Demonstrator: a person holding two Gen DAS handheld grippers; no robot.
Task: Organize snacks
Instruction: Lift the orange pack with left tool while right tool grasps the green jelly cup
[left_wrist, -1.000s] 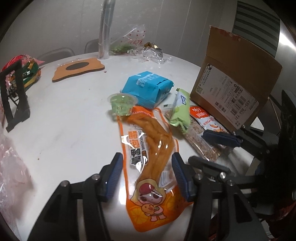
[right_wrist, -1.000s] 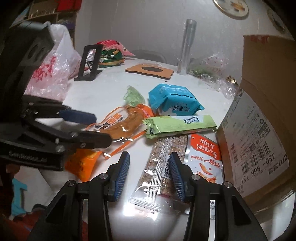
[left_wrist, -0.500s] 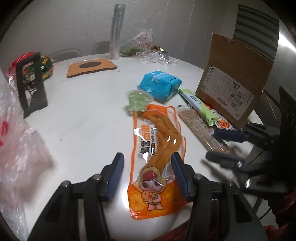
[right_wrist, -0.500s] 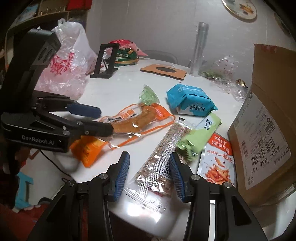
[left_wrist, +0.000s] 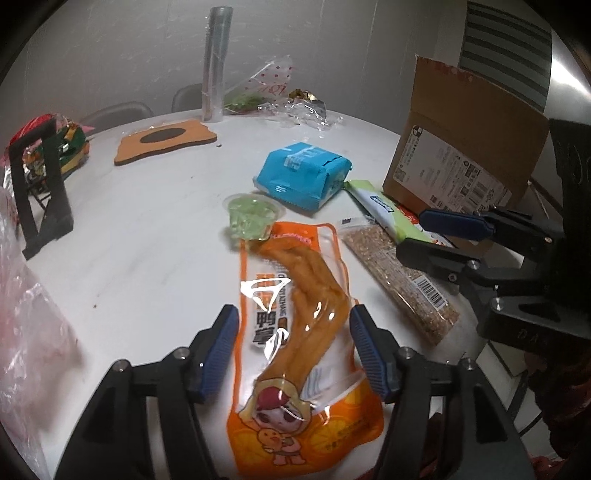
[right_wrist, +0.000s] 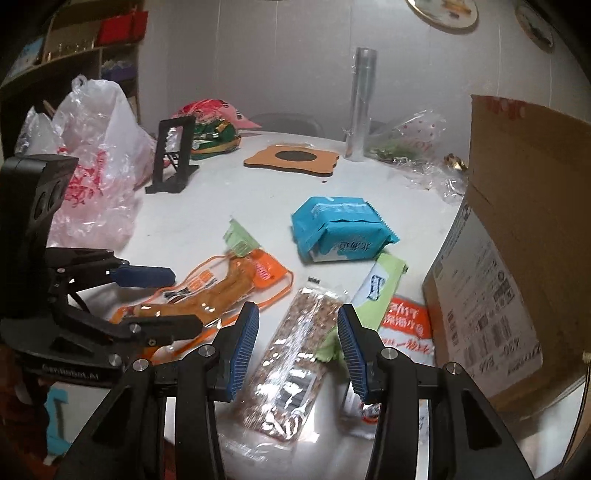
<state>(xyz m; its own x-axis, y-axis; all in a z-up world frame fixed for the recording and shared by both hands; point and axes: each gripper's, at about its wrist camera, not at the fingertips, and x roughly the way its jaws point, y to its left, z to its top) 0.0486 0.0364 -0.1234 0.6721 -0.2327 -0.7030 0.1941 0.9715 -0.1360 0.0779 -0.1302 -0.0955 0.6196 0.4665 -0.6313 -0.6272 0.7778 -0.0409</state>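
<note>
An orange snack packet (left_wrist: 295, 332) lies on the white table, and my open left gripper (left_wrist: 293, 350) straddles its middle from above. A green jelly cup (left_wrist: 253, 218) touches its far end. A blue packet (left_wrist: 301, 175), a green bar (left_wrist: 384, 212) and a long grain bar (left_wrist: 400, 280) lie to the right. My open right gripper (right_wrist: 297, 349) hovers over the grain bar (right_wrist: 299, 354). A red-and-white packet (right_wrist: 404, 328) and the green bar (right_wrist: 378, 290) lie beside a cardboard box (right_wrist: 517, 258).
A black stand (left_wrist: 40, 188), plastic bags (right_wrist: 96, 184), a cork mat (left_wrist: 166, 142) and a clear roll (left_wrist: 216, 62) stand at the back. Clear wrappers (left_wrist: 295, 107) lie behind the box. The table's front edge runs under both grippers.
Both grippers have drawn back and up from the table. The green bar has swung from crosswise to lengthwise beside the box. Both grippers stay open.
</note>
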